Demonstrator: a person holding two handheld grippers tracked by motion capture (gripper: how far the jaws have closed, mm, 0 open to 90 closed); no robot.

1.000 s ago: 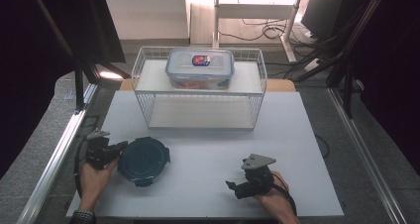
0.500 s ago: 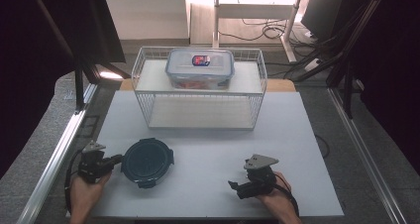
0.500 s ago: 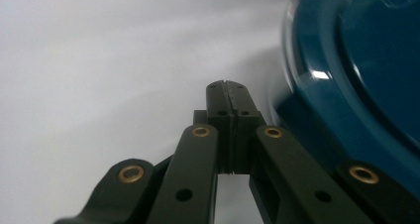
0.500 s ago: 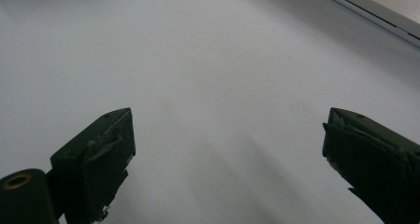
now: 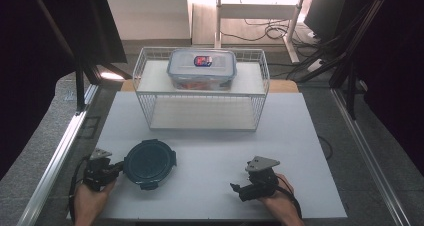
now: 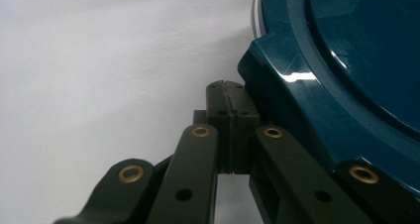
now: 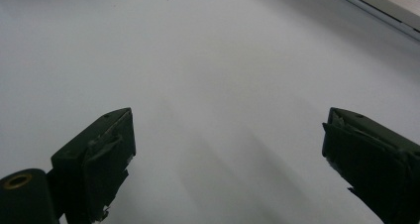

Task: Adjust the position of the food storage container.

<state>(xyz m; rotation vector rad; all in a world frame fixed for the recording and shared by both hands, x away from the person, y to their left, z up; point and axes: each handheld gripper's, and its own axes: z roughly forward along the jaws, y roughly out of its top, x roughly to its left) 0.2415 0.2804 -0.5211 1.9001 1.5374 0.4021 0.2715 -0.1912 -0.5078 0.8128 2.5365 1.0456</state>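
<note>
A round dark teal container (image 5: 149, 162) with a clip-on lid sits on the white table top (image 5: 210, 151) at the near left. My left gripper (image 5: 118, 167) lies just left of it, shut with nothing between its jaws. In the left gripper view its closed tips (image 6: 229, 93) rest against the edge of a lid clasp on the container (image 6: 346, 60). My right gripper (image 5: 236, 188) rests near the front edge at the right, open. In the right gripper view, the right gripper (image 7: 228, 149) has its jaws spread wide over bare table.
A white wire rack (image 5: 200, 121) stands at the back middle of the table. A clear rectangular lidded box (image 5: 201, 68) with red contents sits on its top shelf. A metal rail (image 5: 60, 151) runs along the left side.
My left gripper has drawn back toward the near edge, from beside the container's upper left to its left side. The container and the right gripper have hardly moved.
</note>
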